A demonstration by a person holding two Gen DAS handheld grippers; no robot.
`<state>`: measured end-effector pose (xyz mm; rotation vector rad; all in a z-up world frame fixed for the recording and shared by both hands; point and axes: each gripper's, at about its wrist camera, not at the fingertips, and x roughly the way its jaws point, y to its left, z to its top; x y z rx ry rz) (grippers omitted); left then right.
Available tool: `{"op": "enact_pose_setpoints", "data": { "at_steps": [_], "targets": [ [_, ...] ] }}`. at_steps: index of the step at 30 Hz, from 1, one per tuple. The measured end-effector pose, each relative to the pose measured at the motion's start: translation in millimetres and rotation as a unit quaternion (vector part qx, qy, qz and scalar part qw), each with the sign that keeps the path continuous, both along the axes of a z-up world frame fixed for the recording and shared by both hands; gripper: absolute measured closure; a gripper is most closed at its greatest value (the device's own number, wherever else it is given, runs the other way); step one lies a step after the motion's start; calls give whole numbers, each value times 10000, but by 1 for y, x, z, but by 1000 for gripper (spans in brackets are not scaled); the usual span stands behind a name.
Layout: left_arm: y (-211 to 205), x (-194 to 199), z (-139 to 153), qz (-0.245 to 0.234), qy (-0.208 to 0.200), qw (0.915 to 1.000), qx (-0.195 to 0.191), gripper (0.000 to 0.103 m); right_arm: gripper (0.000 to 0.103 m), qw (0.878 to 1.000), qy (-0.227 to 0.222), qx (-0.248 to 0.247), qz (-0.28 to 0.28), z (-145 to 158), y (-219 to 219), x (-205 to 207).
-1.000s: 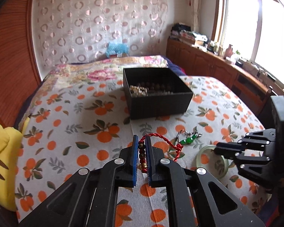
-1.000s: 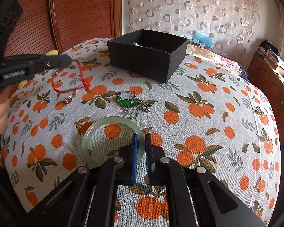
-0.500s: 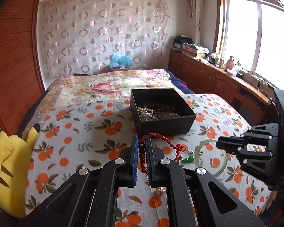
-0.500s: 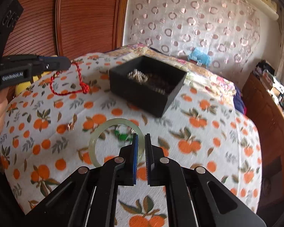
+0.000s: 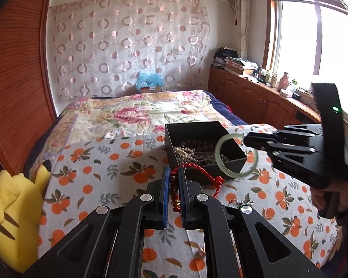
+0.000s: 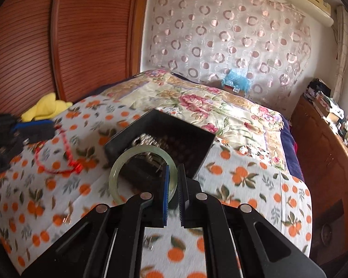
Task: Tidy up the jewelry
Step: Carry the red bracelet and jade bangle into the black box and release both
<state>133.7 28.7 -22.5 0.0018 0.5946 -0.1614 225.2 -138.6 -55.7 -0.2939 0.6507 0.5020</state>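
My left gripper (image 5: 173,173) is shut on a red cord bracelet with beads (image 5: 197,170) and holds it in the air just short of the black box (image 5: 197,128). The box holds pearl and dark bead strings. My right gripper (image 6: 173,173) is shut on a pale green jade bangle (image 6: 127,159), held above the box's near corner (image 6: 155,127). The bangle (image 5: 222,162) and the right gripper (image 5: 247,140) also show in the left wrist view. The left gripper (image 6: 51,128) with the red bracelet (image 6: 65,143) shows at the left of the right wrist view.
A green-stone bracelet (image 5: 242,205) and a small charm (image 5: 200,251) lie on the orange-print cloth (image 5: 104,173). A yellow plush toy (image 5: 14,208) sits at the bed's left edge. A wooden cabinet (image 5: 255,99) runs along the right wall under the window.
Both grippers have risen and moved toward the box. The right gripper lifted the jade bangle off the cloth and now holds it over the box. The left still holds the red bracelet.
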Motion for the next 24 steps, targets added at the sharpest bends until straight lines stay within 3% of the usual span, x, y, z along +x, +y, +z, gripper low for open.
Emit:
{"op": "enact_pose_setpoints", "data": {
  "at_steps": [12,24],
  "targets": [
    [-3,32,12,82,10,9999,87,97,94,9983,387,216,-391,-12,-1,58],
    [-9,46,7,76,85,9998,147,97,93,9974,567,433,-135,-24,1,45]
  ]
}}
